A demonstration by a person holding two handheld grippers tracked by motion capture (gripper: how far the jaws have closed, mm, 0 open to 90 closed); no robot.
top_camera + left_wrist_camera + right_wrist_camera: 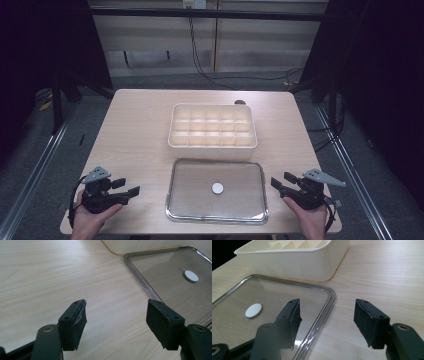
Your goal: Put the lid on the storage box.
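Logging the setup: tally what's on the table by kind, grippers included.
Grippers: 2, left and right, both open
Cream divided box: 1
Clear lid: 1
White disc at the lid's middle: 1
Total: 5

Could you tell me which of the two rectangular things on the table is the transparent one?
The clear lid, lying flat nearest the person between the two grippers, with a white disc at its middle. The cream compartment box behind it is opaque.
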